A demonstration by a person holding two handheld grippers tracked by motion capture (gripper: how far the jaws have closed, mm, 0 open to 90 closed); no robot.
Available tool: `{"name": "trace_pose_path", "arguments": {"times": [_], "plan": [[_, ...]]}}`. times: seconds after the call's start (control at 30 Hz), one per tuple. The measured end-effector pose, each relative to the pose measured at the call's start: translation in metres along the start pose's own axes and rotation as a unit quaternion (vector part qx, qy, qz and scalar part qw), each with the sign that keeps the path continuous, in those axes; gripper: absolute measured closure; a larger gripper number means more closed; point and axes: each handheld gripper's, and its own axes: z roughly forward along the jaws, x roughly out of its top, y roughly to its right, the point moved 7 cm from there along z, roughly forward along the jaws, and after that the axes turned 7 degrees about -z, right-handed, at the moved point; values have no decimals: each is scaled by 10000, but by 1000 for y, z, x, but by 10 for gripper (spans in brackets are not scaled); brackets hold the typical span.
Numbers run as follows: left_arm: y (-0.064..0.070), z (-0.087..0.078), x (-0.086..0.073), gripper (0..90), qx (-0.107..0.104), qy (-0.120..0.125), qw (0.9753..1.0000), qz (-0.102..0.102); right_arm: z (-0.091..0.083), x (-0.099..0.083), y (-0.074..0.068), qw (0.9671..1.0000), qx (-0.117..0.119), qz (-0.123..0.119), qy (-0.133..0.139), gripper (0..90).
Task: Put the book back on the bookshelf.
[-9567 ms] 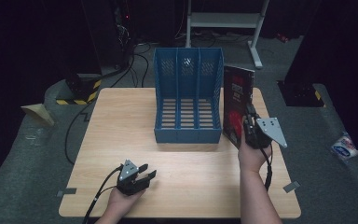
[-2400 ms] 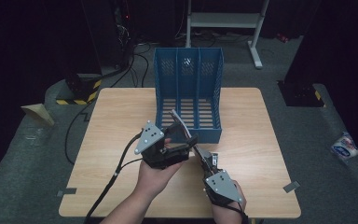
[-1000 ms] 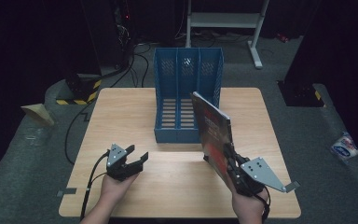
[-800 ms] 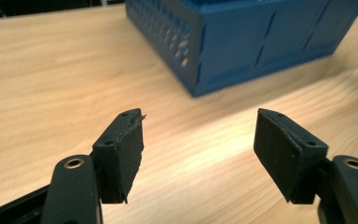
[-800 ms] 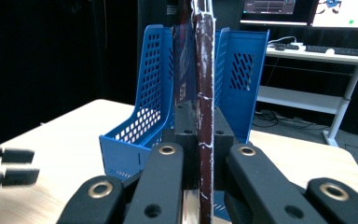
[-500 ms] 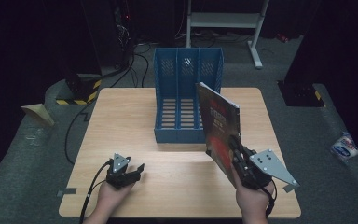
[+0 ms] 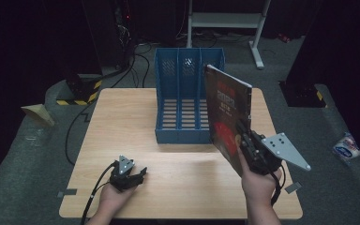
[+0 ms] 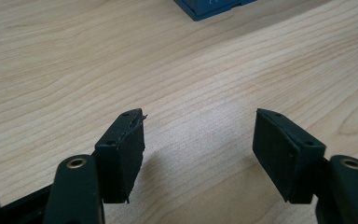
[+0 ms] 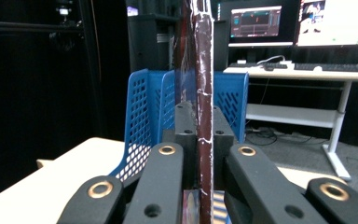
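Observation:
A dark red book stands upright in the air, tilted a little, in front of the right end of the blue file rack. My right gripper is shut on the book's lower edge. In the right gripper view the book's spine rises straight up between the jaws, with the blue file rack behind it. My left gripper rests low over the table near the front left, open and holding nothing. Its fingers stand wide apart over bare wood.
The wooden table carries the rack at its back centre. Cables trail off the left side onto the grey floor. A white desk frame stands behind the table. A monitor desk lies beyond the rack.
The right gripper has lifted the book slightly and carried it toward the rack. The left gripper has stayed near the front left of the table.

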Motion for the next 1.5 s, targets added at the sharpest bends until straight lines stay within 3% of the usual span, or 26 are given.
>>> {"name": "trace_pose_path", "arguments": {"times": [0.23, 0.27, 0.4, 0.53, 0.9, 1.27, 1.5], "plan": [[0, 0, -1, 339, -56, -42, 10000, 18, 24, 16, 4, 9999, -91, -95, 84, 865], [1, 0, -1, 338, -76, -52, 10000, 21, 37, 19, 5, 9998, -144, -121, 77, 865], [1, 0, -1, 337, -91, -61, 9999, 56, 56, 21, 6, 9996, -213, -170, 43, 865], [1, 0, -1, 339, -147, -85, 9998, 43, 87, 18, 11, 9993, -304, -215, -50, 865], [2, 0, -1, 344, -141, -91, 9998, 110, 144, 3, 26, 9983, -536, -84, -199, 865], [3, 0, -2, 344, -116, -85, 9999, 78, 185, -15, 29, 9977, -627, -23, -250, 864], [3, 0, -2, 344, -104, -85, 9998, 154, 194, -25, 26, 9977, -640, 17, -213, 864]]}}
